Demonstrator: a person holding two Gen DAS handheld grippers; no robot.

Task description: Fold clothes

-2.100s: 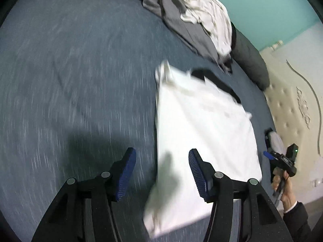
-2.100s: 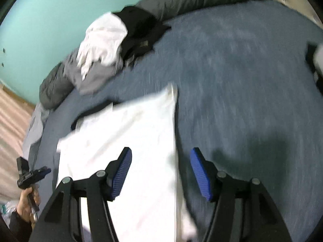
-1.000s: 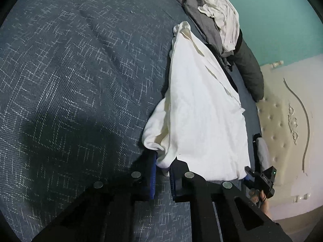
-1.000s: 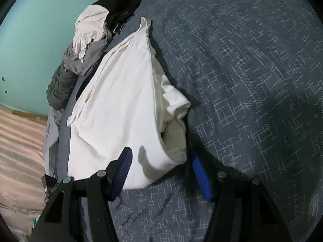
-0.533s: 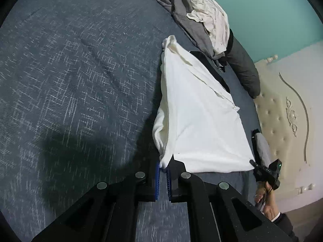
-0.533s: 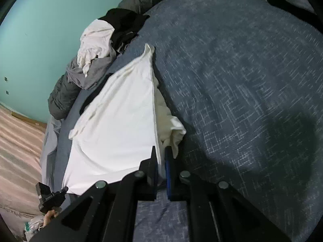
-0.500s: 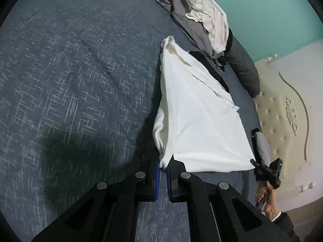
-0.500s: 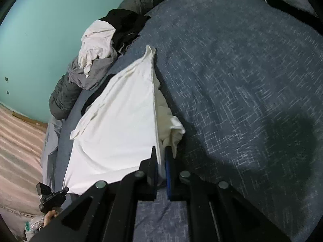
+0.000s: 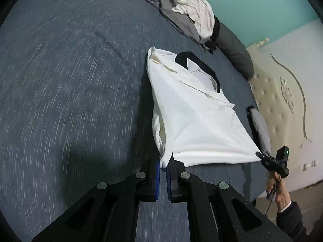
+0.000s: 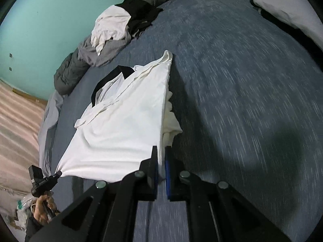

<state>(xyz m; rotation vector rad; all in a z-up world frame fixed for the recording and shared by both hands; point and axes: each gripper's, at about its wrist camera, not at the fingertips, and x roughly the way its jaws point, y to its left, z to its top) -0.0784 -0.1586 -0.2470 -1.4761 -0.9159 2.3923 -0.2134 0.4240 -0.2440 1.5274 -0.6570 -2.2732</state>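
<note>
A white shirt (image 9: 193, 121) with a black collar (image 9: 203, 68) hangs stretched above the blue bed (image 9: 70, 80). My left gripper (image 9: 163, 166) is shut on its near left corner. The right gripper (image 9: 260, 154), seen at the far right in the left wrist view, pinches the other near corner. In the right wrist view the same shirt (image 10: 121, 125) runs from my right gripper (image 10: 161, 161), shut on the cloth, to the left gripper (image 10: 57, 174) at lower left. The shirt's far end with the collar (image 10: 113, 74) still rests on the bed (image 10: 242, 90).
A heap of grey, white and black clothes (image 9: 187, 12) lies at the far edge on a dark grey bolster (image 9: 232, 48). A pillow (image 10: 288, 10) sits at the upper right in the right wrist view. A cream tufted headboard (image 9: 282, 104) and teal wall (image 10: 40, 20) border the bed.
Both grippers have risen and drawn back with the shirt's near edge, pulling it taut between them. The right gripper closed on the cloth about a second ago.
</note>
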